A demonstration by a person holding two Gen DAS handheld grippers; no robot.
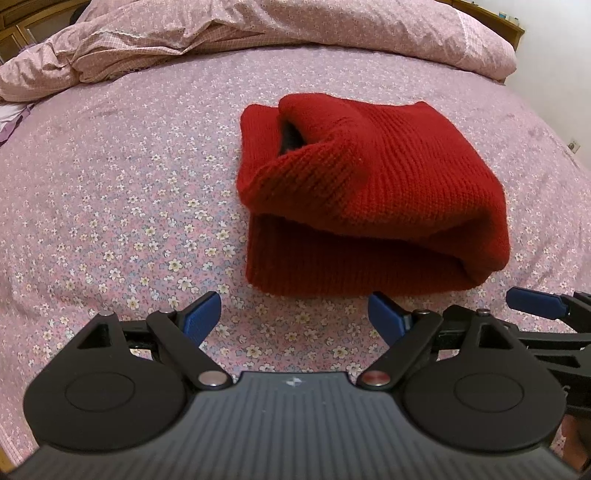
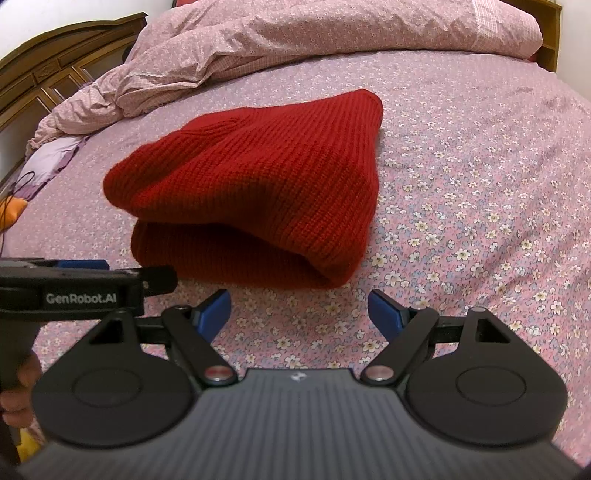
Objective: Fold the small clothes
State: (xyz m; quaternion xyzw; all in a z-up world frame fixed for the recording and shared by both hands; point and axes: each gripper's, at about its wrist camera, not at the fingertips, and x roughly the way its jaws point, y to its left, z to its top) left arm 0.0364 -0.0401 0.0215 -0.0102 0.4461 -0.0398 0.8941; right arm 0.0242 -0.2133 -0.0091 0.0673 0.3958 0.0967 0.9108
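Note:
A red knitted garment [image 1: 373,192] lies folded into a thick bundle on the floral bed sheet [image 1: 122,206]. The left gripper [image 1: 295,314] hovers just short of its near edge, blue pads wide apart, nothing between them. From the right wrist view the same red bundle [image 2: 251,184] sits ahead and slightly left. The right gripper [image 2: 297,312] also stands open and empty, a little back from the fold. Each gripper shows in the other's view: the right one's blue fingertip [image 1: 535,301] at the right edge, the left one's black body [image 2: 74,291] at the left edge.
A crumpled pink duvet [image 1: 258,33] is heaped along the far side of the bed. A wooden headboard [image 2: 55,55] stands at the far left. Small orange and purple items [image 2: 22,199] lie at the bed's left edge. A hand [image 2: 18,387] grips the left tool's handle.

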